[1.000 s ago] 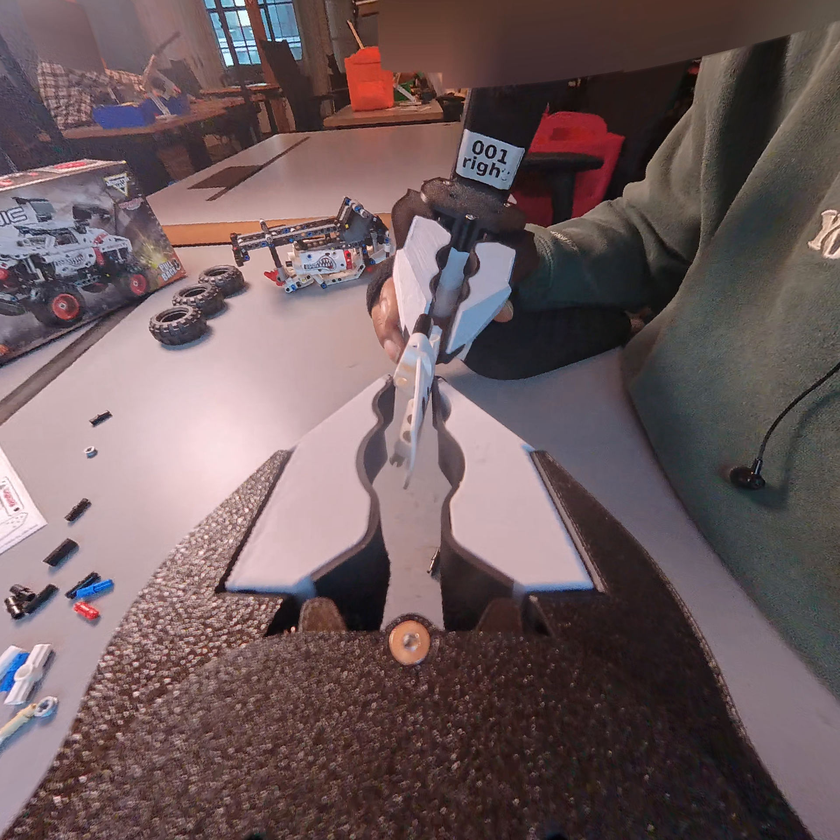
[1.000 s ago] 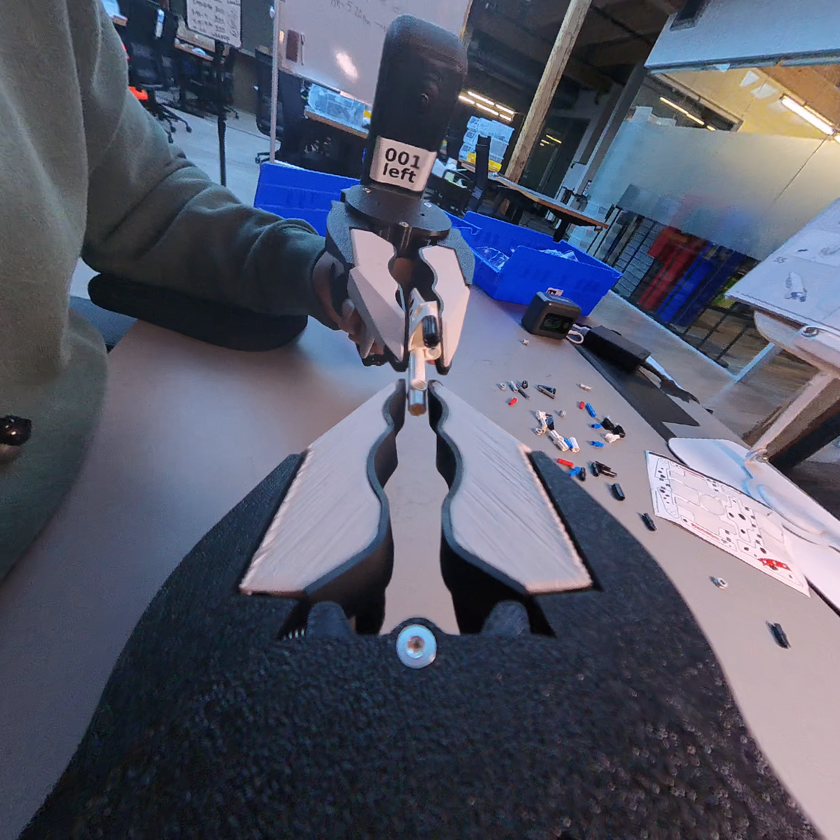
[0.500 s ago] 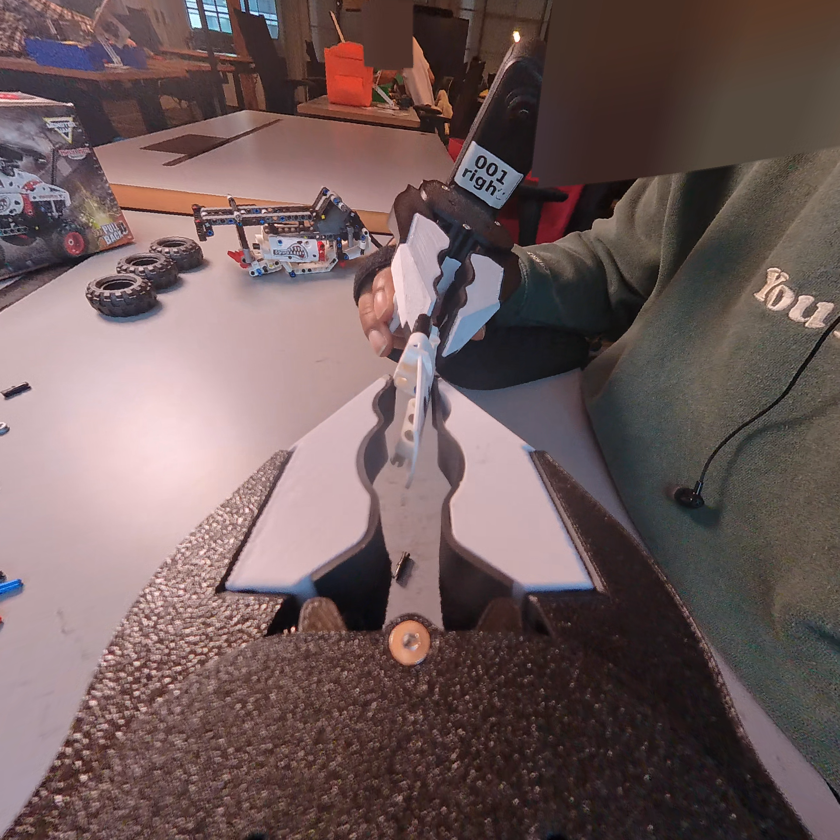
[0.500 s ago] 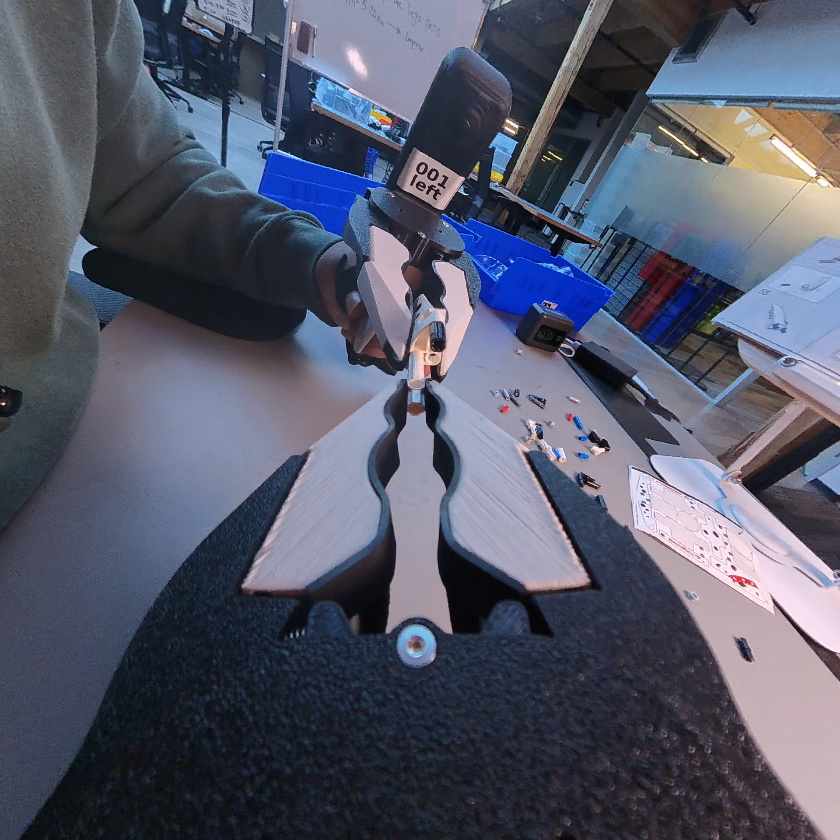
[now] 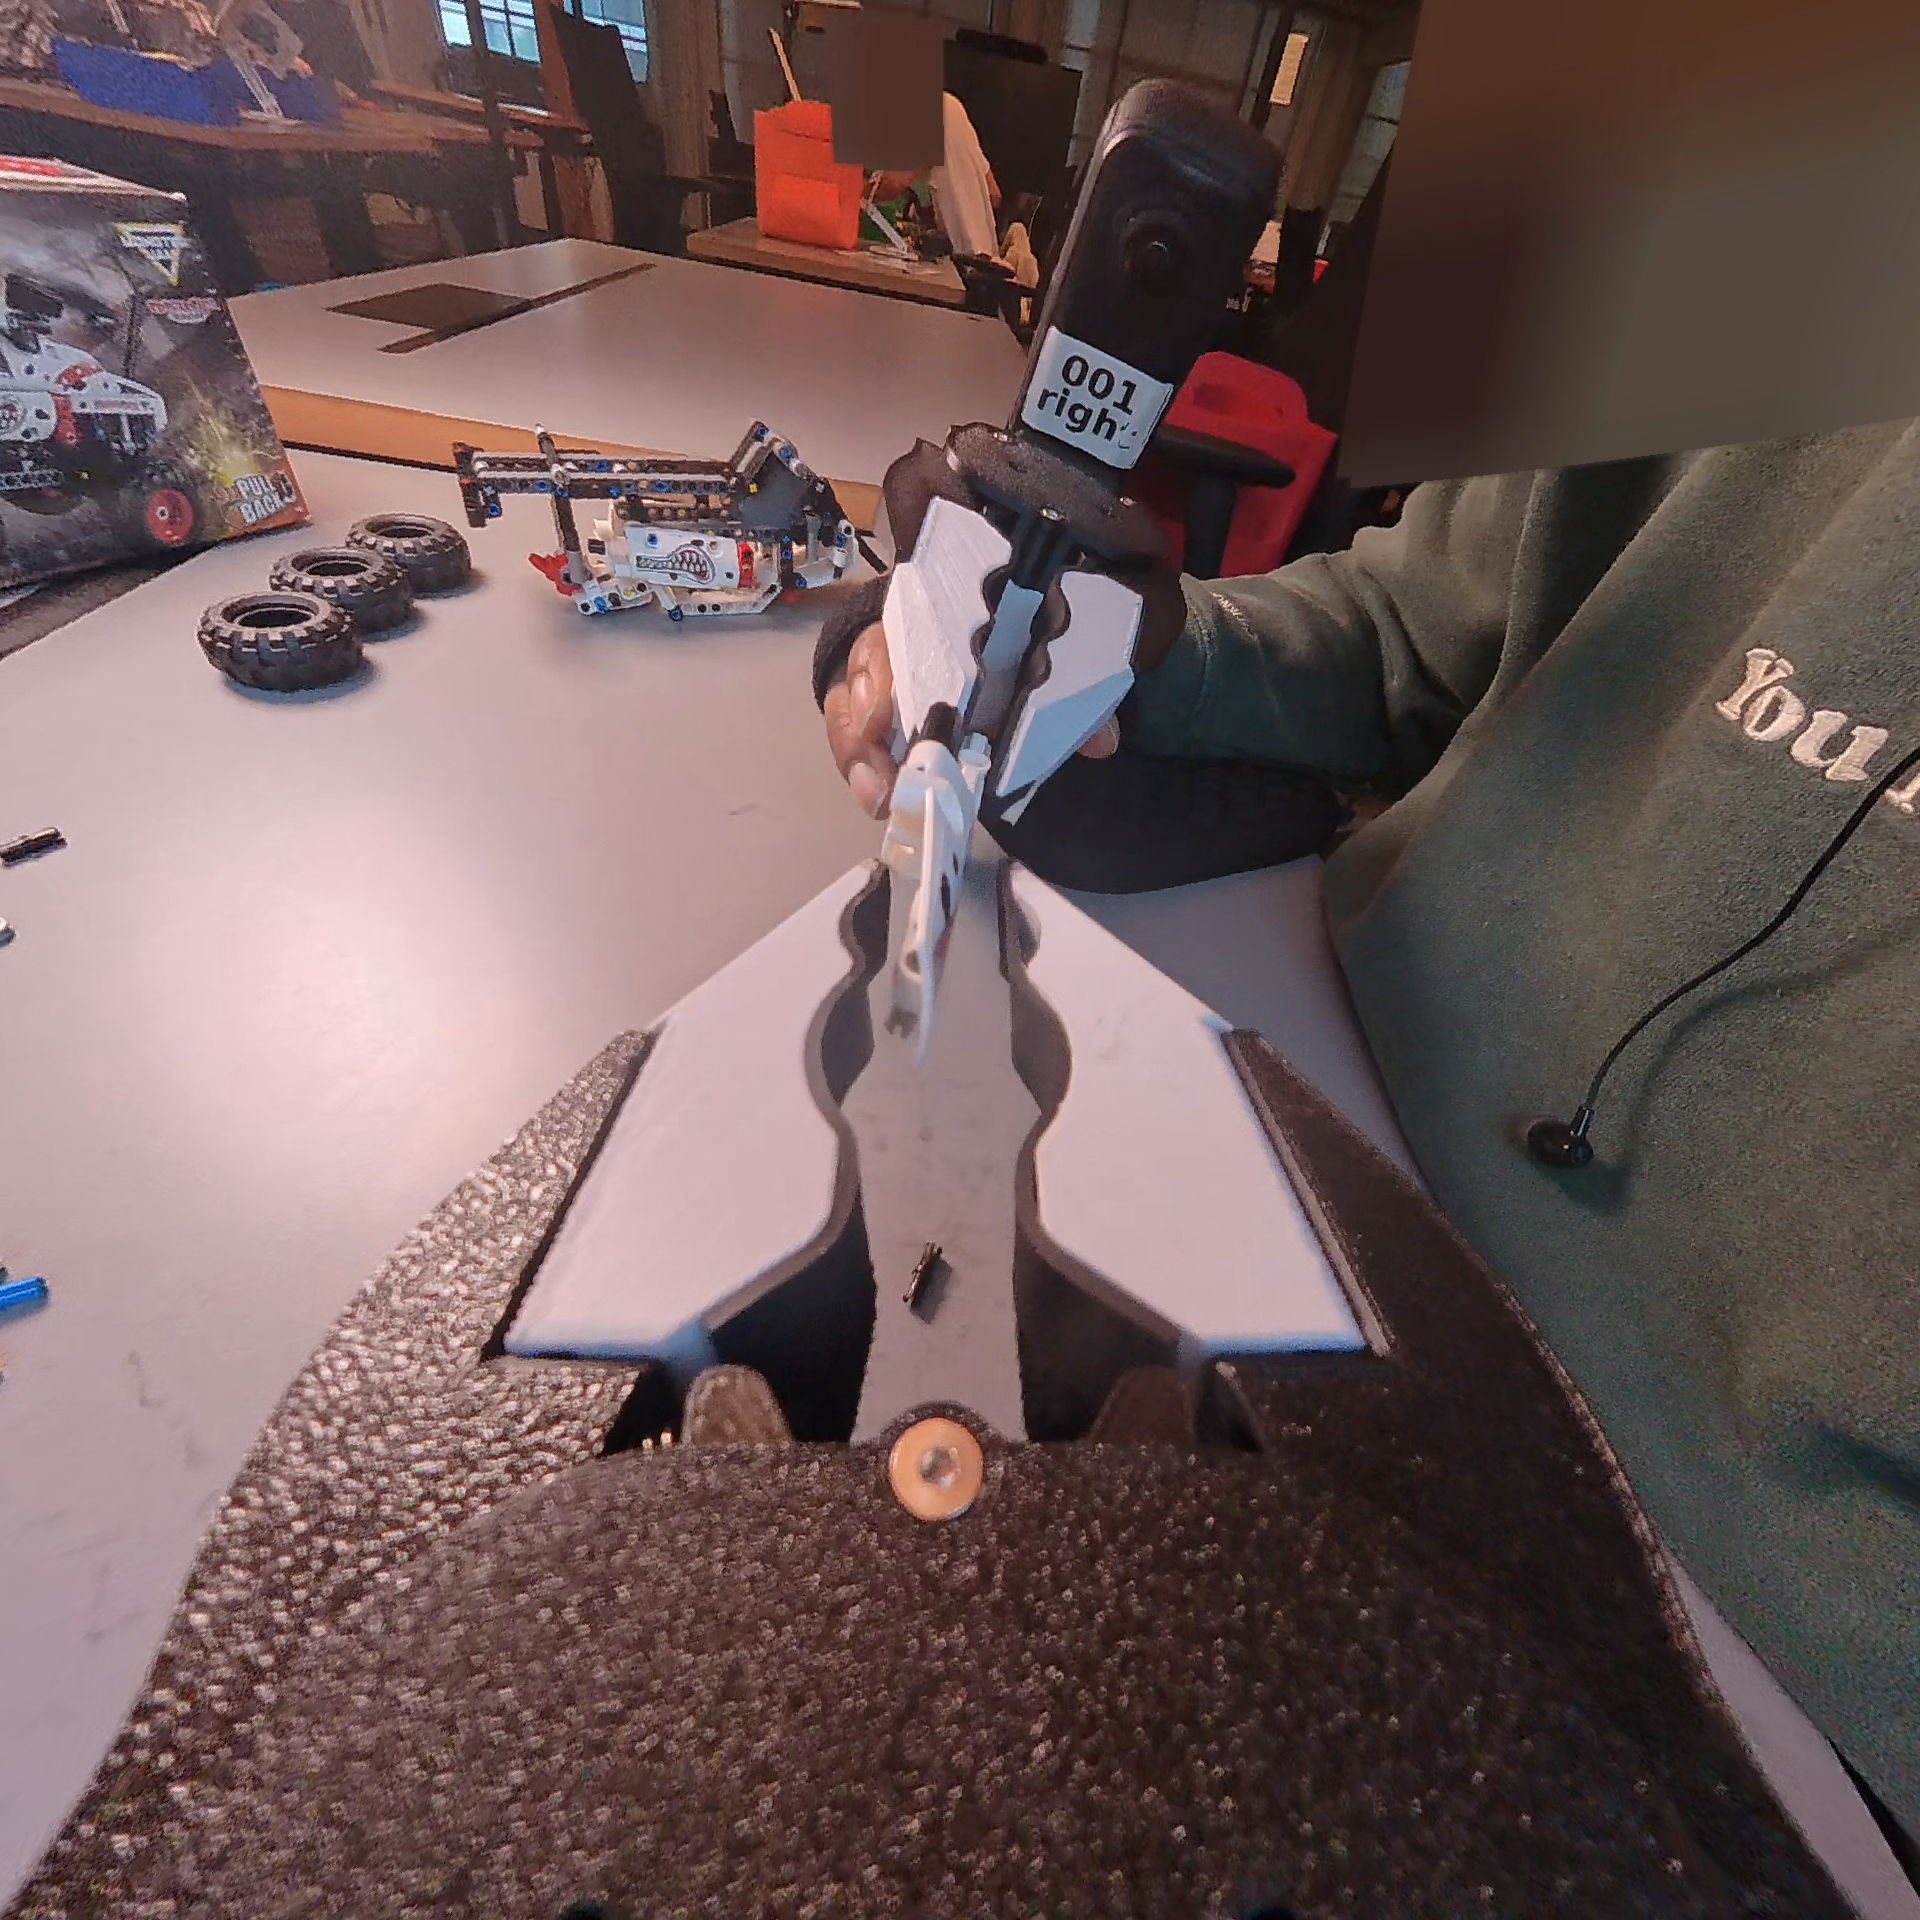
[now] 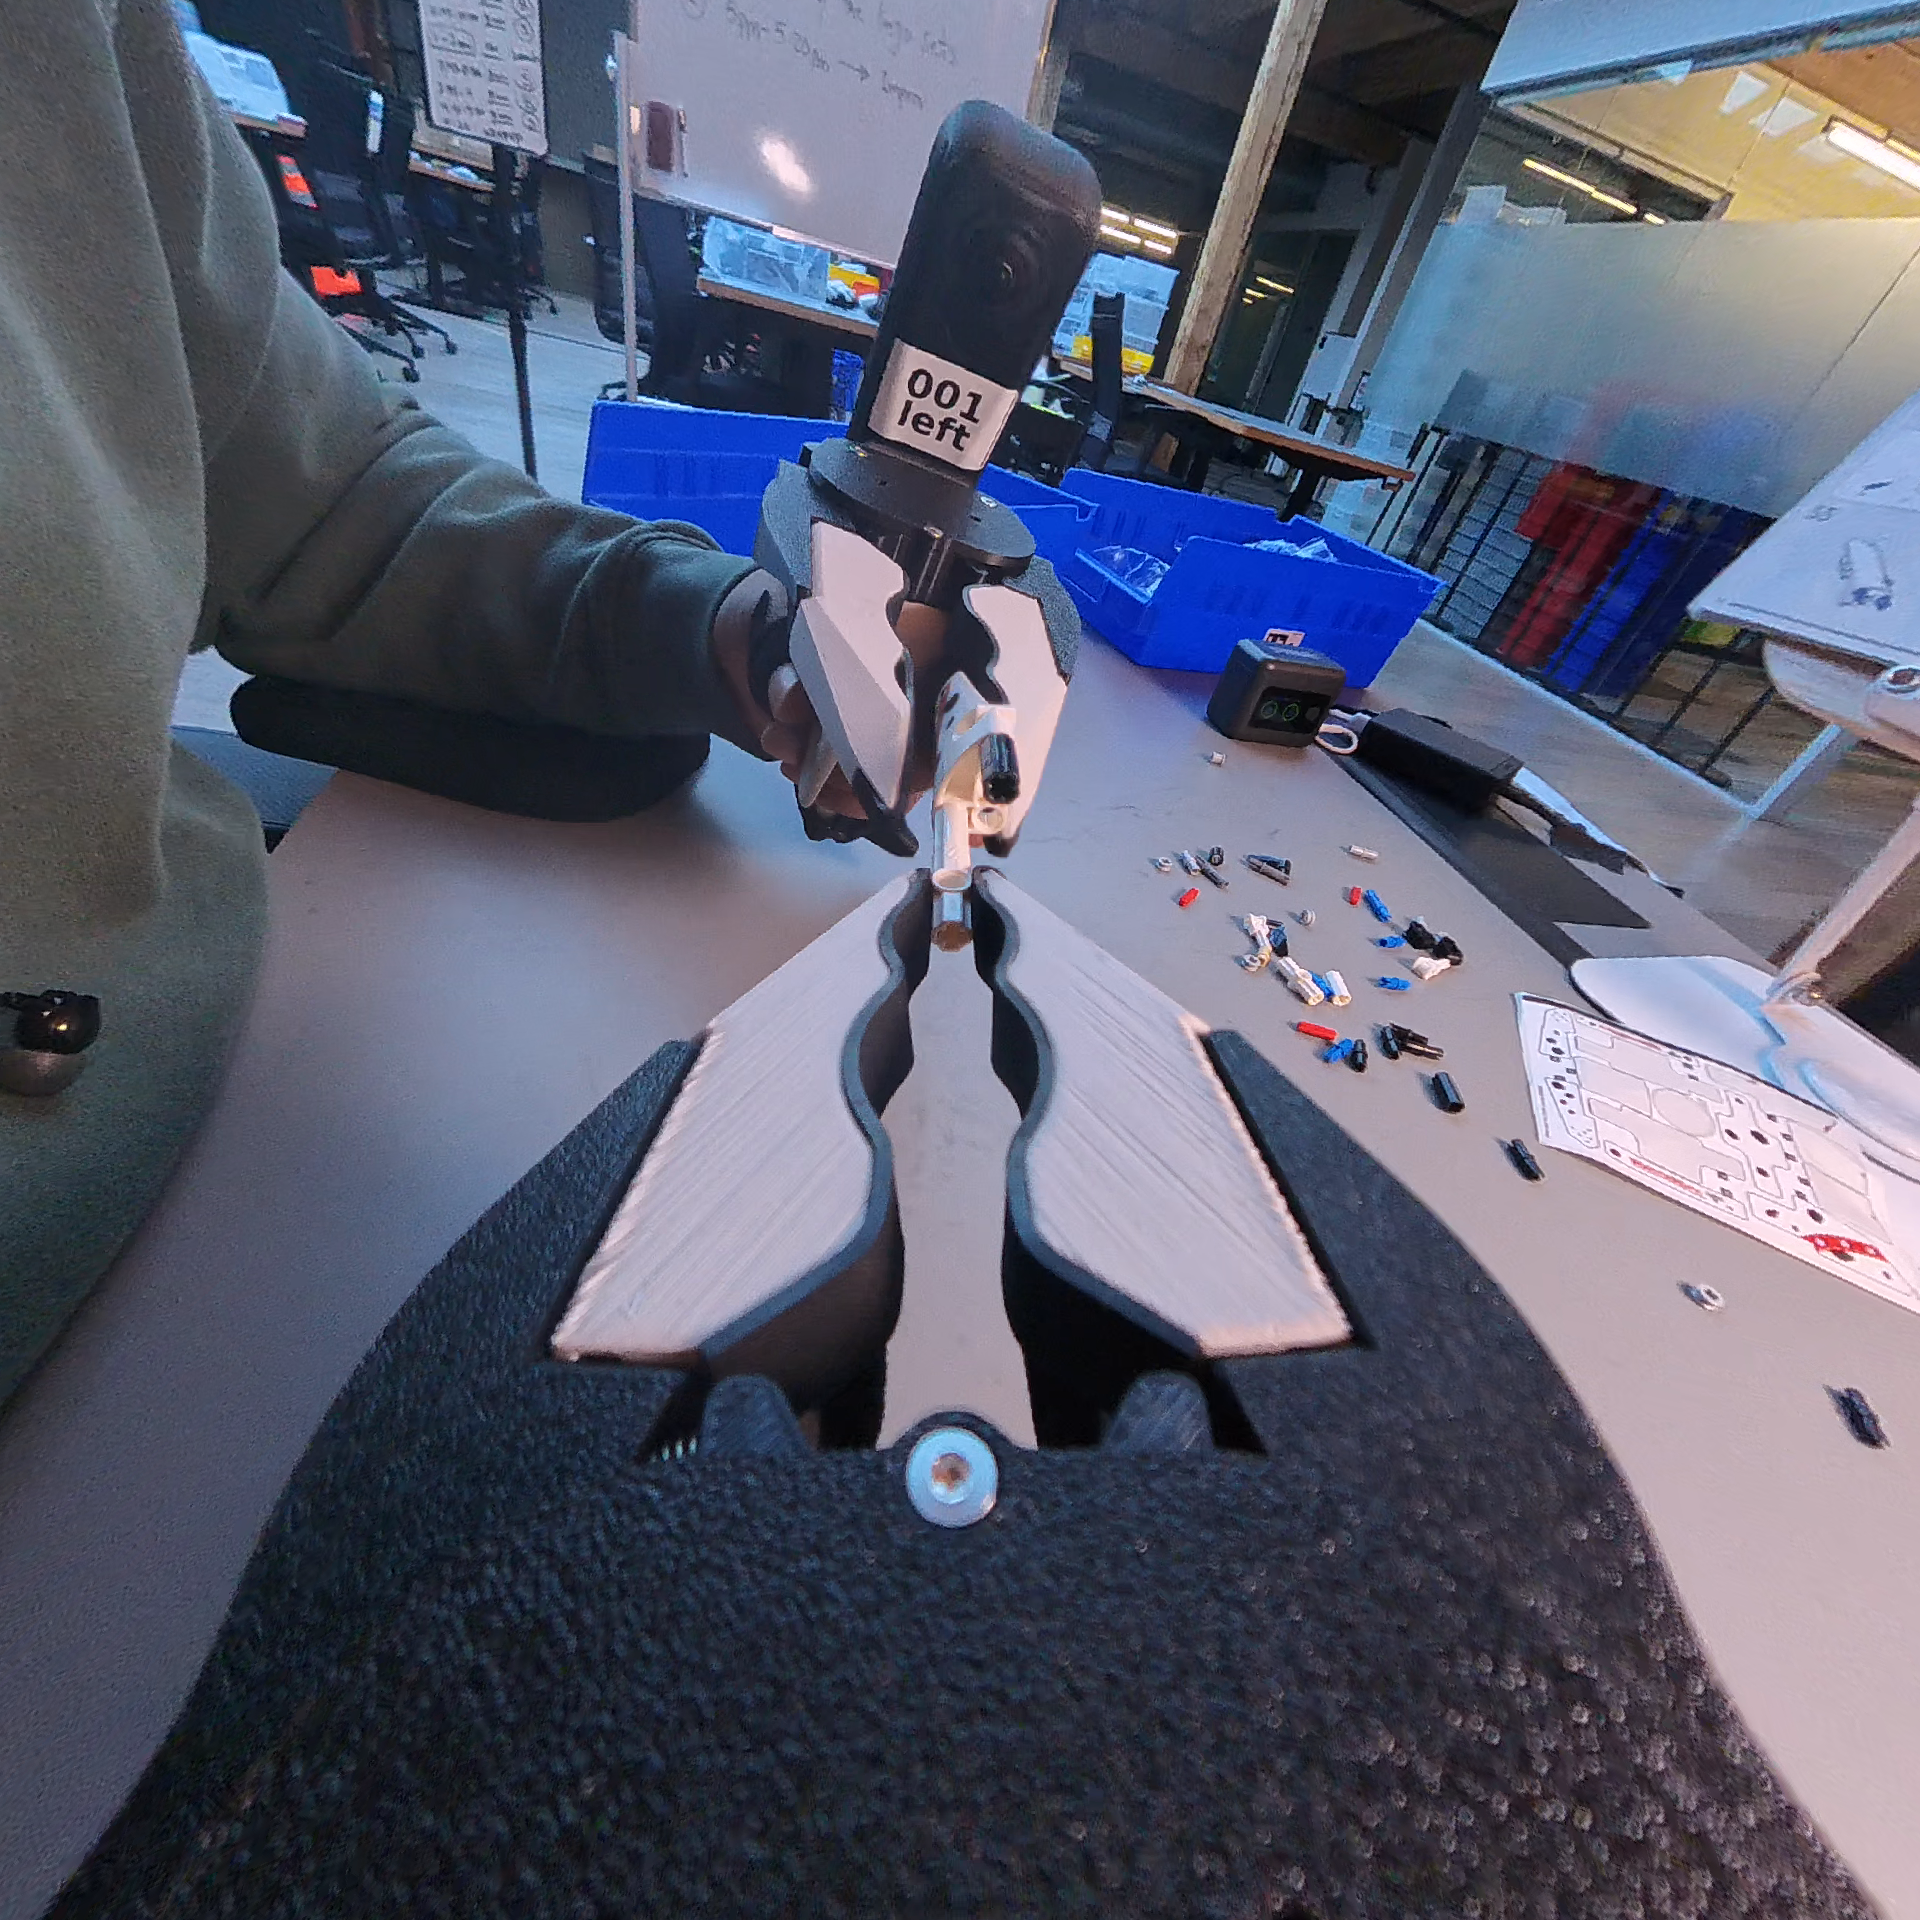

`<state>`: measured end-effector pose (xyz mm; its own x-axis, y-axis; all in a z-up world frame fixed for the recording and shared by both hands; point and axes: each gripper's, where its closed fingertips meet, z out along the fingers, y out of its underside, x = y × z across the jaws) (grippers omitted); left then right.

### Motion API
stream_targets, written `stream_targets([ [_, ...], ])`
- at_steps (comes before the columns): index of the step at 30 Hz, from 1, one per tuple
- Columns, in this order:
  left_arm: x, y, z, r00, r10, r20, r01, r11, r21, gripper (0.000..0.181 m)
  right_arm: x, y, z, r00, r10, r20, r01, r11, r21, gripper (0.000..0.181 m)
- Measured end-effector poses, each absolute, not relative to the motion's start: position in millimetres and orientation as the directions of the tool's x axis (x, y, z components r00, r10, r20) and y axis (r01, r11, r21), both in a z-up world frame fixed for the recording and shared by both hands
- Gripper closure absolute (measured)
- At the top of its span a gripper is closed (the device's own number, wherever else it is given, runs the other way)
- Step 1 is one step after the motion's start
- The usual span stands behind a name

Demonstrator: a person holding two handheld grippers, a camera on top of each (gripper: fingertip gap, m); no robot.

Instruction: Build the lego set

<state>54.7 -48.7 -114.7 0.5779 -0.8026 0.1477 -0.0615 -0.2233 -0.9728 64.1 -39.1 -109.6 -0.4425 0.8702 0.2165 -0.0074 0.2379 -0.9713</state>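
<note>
Grey table [image 6: 520, 1039], blue bins [image 6: 1247, 603] behind; both tongs [image 5: 940, 883] [image 6: 951, 883] pinched on one white lego piece [image 5: 925, 862].

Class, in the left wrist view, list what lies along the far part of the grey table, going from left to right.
Printed set box showing a monster truck → three black rubber tyres → partly built white and black truck chassis → the right gripper, pinching a white beam piece.

Dim, mixed indoor light; cool sheen on grey table [image 5: 436, 935], warm ceiling strips beyond whiteboard [image 6: 831, 114]. Strong fisheye bending at edges; slight motion blur nearby.
</note>
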Motion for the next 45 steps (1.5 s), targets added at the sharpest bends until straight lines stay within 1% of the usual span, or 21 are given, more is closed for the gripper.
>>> stream_targets([
  [2,52.0,-48.4,-112.0,0.578,-0.801,0.157,-0.045,-0.223,-0.974,0.162,64.2,-35.5,-109.4,-0.446,0.877,0.181,0.007,0.206,-0.979,0.174],
  [4,50.3,-46.9,-110.1,0.578,-0.794,0.190,-0.011,-0.241,-0.971,0.170,64.7,-35.4,-108.6,-0.457,0.876,0.153,0.013,0.179,-0.984,0.174],
  [5,50.5,-47.5,-109.8,0.567,-0.795,0.216,0.006,-0.258,-0.966,0.170,64.8,-35.6,-108.2,-0.458,0.876,0.147,0.013,0.172,-0.985,0.174],
  [13,53.0,-48.5,-109.7,0.467,-0.765,0.443,0.142,-0.430,-0.892,0.172,66.9,-35.9,-107.2,-0.430,0.860,0.273,-0.043,0.283,-0.958,0.174],
  [17,52.2,-47.3,-111.3,0.467,-0.756,0.459,0.149,-0.444,-0.884,0.172,66.2,-34.7,-108.7,-0.429,0.863,0.265,-0.033,0.279,-0.960,0.175],
  [19,51.5,-46.6,-111.3,0.478,-0.759,0.442,0.146,-0.428,-0.892,0.172,65.5,-33.9,-108.4,-0.436,0.872,0.223,-0.015,0.240,-0.971,0.175],
  [23,50.2,-44.1,-111.4,0.538,-0.767,0.348,0.094,-0.356,-0.930,0.172,63.8,-30.6,-108.2,-0.458,0.885,0.080,0.042,0.112,-0.993,0.174],
  [31,52.5,-45.3,-106.6,0.591,-0.787,0.176,0.002,-0.217,-0.976,0.173,66.0,-31.2,-102.9,-0.504,0.859,-0.084,0.087,-0.046,-0.995,0.174],
  [35,53.1,-45.7,-106.7,0.588,-0.791,0.167,0.002,-0.205,-0.979,0.173,66.5,-31.7,-102.6,-0.516,0.847,-0.125,0.106,-0.082,-0.991,0.175],
  [39,54.4,-46.9,-105.4,0.591,-0.800,0.106,-0.023,-0.148,-0.989,0.173,67.9,-33.0,-100.3,-0.532,0.830,-0.166,0.118,-0.122,-0.986,0.175],
  [45,53.6,-46.3,-107.1,0.595,-0.800,0.070,-0.034,-0.112,-0.993,0.173,67.5,-33.1,-101.5,-0.529,0.832,-0.165,0.124,-0.117,-0.985,0.174],
])
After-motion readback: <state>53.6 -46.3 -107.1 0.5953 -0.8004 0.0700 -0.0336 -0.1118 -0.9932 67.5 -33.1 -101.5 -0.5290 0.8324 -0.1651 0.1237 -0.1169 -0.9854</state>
